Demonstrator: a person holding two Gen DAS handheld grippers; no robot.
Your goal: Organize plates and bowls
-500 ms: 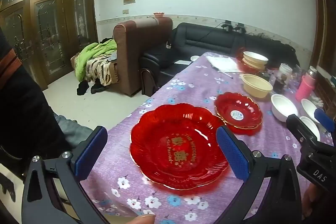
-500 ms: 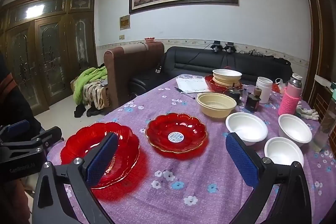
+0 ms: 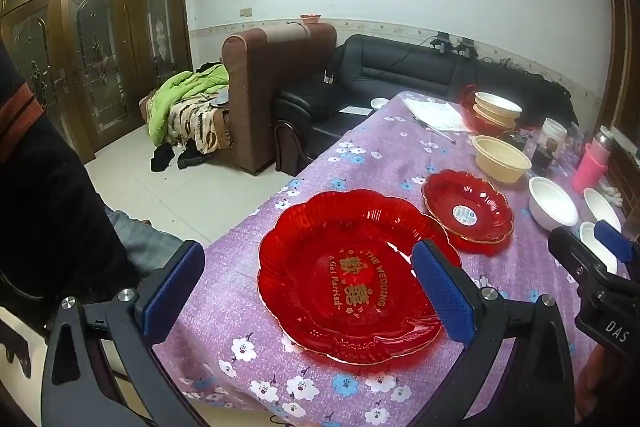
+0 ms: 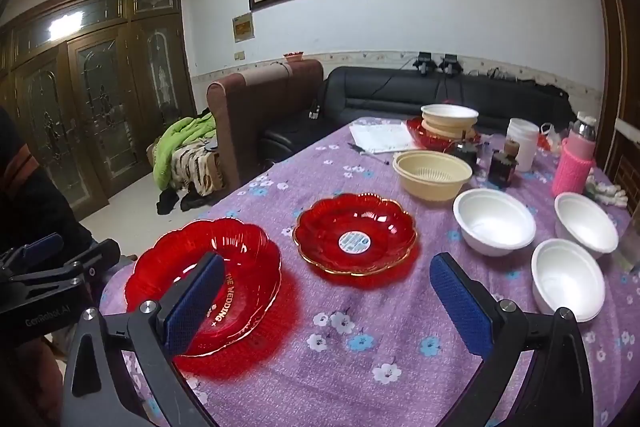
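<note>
A large red scalloped plate (image 3: 352, 275) with gold lettering lies on the purple flowered tablecloth near the table's front left corner; it also shows in the right wrist view (image 4: 208, 279). A smaller red gold-rimmed plate (image 4: 354, 233) lies to its right, also seen in the left wrist view (image 3: 468, 211). Three white bowls (image 4: 494, 223) sit at the right. My left gripper (image 3: 308, 291) is open and empty, its jaws straddling the near side of the large plate. My right gripper (image 4: 328, 303) is open and empty above the cloth in front of the smaller plate.
A beige colander bowl (image 4: 432, 173) stands behind the small plate. Stacked beige bowls on a red plate (image 4: 448, 123), papers, jars, a white cup and a pink-sleeved bottle (image 4: 574, 163) fill the back right. The table's left edge (image 3: 248, 223) drops to the floor, with sofas beyond.
My left gripper has shifted slightly left and closer over the large red plate. My right gripper has barely moved.
</note>
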